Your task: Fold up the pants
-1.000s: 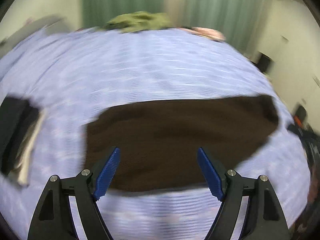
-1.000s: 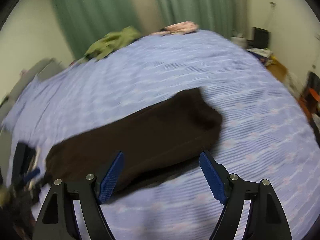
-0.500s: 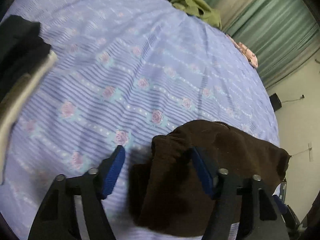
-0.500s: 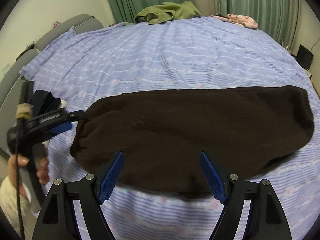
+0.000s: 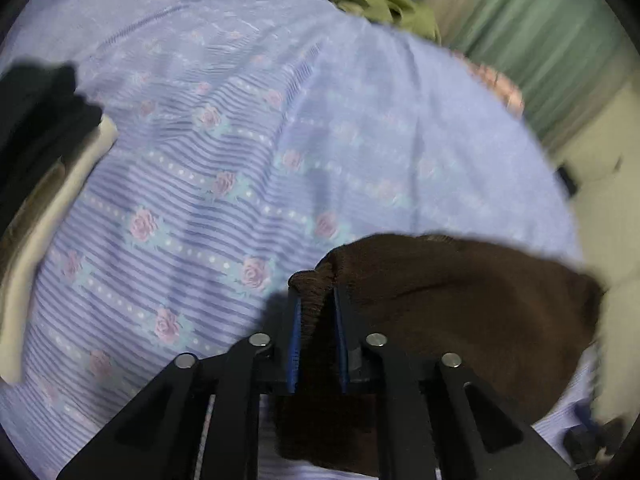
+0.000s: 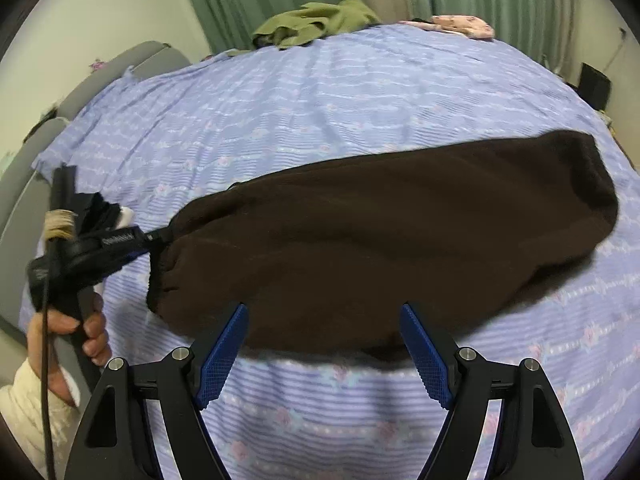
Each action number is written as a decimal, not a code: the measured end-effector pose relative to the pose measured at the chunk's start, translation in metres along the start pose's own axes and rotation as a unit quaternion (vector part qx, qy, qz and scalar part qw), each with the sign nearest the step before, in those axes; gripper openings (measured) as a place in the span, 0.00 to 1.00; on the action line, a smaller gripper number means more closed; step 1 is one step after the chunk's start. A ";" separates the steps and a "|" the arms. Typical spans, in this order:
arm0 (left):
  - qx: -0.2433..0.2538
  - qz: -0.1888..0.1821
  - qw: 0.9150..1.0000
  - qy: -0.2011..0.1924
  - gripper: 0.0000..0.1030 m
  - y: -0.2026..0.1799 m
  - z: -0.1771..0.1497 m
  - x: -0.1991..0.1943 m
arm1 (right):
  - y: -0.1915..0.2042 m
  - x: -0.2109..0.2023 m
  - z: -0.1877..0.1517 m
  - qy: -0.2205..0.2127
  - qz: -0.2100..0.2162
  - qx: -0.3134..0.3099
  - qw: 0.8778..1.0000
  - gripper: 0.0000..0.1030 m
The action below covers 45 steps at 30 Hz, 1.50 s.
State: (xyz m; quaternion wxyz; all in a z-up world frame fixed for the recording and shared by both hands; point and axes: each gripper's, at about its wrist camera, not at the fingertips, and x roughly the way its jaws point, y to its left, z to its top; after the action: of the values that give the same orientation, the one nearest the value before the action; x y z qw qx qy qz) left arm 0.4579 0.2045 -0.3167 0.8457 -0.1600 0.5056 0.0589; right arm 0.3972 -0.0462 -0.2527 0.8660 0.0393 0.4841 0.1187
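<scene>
Dark brown pants (image 6: 384, 236) lie folded lengthwise across the lilac flowered bed sheet (image 6: 320, 92). In the left wrist view my left gripper (image 5: 316, 300) is closing, and its blue pads pinch a ribbed corner of the brown pants (image 5: 460, 312). The right wrist view shows that same left gripper (image 6: 160, 236) clamped on the pants' left end, held by a hand (image 6: 80, 328). My right gripper (image 6: 324, 320) stands open above the near edge of the pants, nothing between its fingers.
A green garment (image 6: 320, 24) and a pink cloth (image 6: 464, 26) lie at the bed's far edge by green curtains. Black and cream folded clothes (image 5: 44, 152) sit at the left. A grey headboard (image 6: 24, 184) borders the left side.
My left gripper dropped to the pants' left end and closed its jaws on the ribbed corner. My right gripper swung over the near edge and stayed open.
</scene>
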 end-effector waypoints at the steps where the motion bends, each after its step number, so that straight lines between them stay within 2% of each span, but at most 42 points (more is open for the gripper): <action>1: 0.021 0.016 1.000 -0.007 0.21 -0.008 0.000 -0.005 | -0.003 -0.001 -0.002 0.003 -0.005 0.005 1.000 0.76; 3: 0.036 0.036 0.998 -0.029 0.39 -0.016 0.000 -0.022 | -0.011 -0.005 -0.005 0.003 -0.001 0.016 1.000 0.76; 4: 0.047 0.051 0.996 -0.050 0.57 -0.022 0.000 -0.037 | -0.016 -0.009 -0.006 -0.001 -0.001 0.023 1.000 0.76; 5: 0.062 0.057 0.993 -0.077 0.61 -0.029 -0.003 -0.054 | -0.023 -0.014 -0.008 -0.006 -0.005 0.029 1.000 0.76; 7: 0.107 0.044 0.987 -0.109 0.61 -0.053 -0.009 -0.084 | -0.041 -0.029 -0.009 -0.016 -0.008 0.038 0.999 0.76; 10: 0.172 0.011 0.977 -0.129 0.61 -0.090 -0.022 -0.110 | -0.070 -0.050 -0.008 -0.040 -0.026 0.051 0.998 0.76; 13: 0.216 -0.039 0.966 -0.140 0.58 -0.137 -0.039 -0.124 | -0.114 -0.072 -0.003 -0.061 -0.048 0.079 0.994 0.76; 16: 0.251 -0.079 0.955 -0.135 0.57 -0.188 -0.059 -0.122 | -0.162 -0.084 0.004 -0.081 -0.068 0.104 0.989 0.76; 19: 0.278 -0.102 0.948 -0.120 0.52 -0.227 -0.079 -0.109 | -0.208 -0.088 0.014 -0.099 -0.085 0.123 0.984 0.76; 22: 0.299 -0.114 0.942 -0.103 0.48 -0.271 -0.098 -0.092 | -0.250 -0.082 0.025 -0.110 -0.094 0.143 0.979 0.76; 25: 0.310 -0.117 0.939 -0.094 0.47 -0.303 -0.116 -0.083 | -0.286 -0.064 0.029 -0.096 -0.109 0.150 0.978 0.76; 26: 0.312 -0.114 0.939 -0.094 0.47 -0.312 -0.120 -0.079 | -0.298 -0.054 0.030 -0.086 -0.108 0.147 0.980 0.74; 28: 0.312 -0.108 0.940 -0.091 0.47 -0.325 -0.125 -0.070 | -0.313 -0.038 0.027 -0.066 -0.094 0.145 0.983 0.59; 31: 0.299 -0.092 0.946 -0.087 0.47 -0.333 -0.124 -0.058 | -0.333 -0.003 0.026 -0.023 -0.066 0.143 0.987 0.44; 34: 0.285 -0.076 0.951 -0.093 0.47 -0.334 -0.120 -0.054 | -0.344 0.019 0.030 -0.011 -0.017 0.154 0.988 0.44; 36: 0.275 -0.066 0.954 -0.097 0.47 -0.332 -0.117 -0.053 | -0.352 0.018 0.036 -0.030 0.010 0.176 0.984 0.44; 38: 0.266 -0.057 0.958 -0.096 0.47 -0.330 -0.114 -0.050 | -0.355 0.016 0.041 -0.055 0.008 0.180 0.982 0.45; 40: 0.258 -0.047 0.960 -0.095 0.47 -0.329 -0.113 -0.046 | -0.359 0.026 0.048 -0.042 0.008 0.180 0.983 0.45; 44: 0.249 -0.029 0.963 -0.096 0.47 -0.324 -0.111 -0.042 | -0.369 0.050 0.059 -0.032 0.066 0.208 0.975 0.45; 45: 0.248 -0.026 0.964 -0.095 0.47 -0.322 -0.111 -0.042 | -0.371 0.059 0.061 -0.019 0.071 0.212 0.974 0.40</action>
State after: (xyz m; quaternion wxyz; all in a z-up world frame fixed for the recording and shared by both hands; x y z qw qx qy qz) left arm 0.4293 -0.1331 -0.2610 0.9043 0.0477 0.4173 -0.0758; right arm 0.5406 -0.3884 -0.3374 0.8361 0.2589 0.4779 0.0740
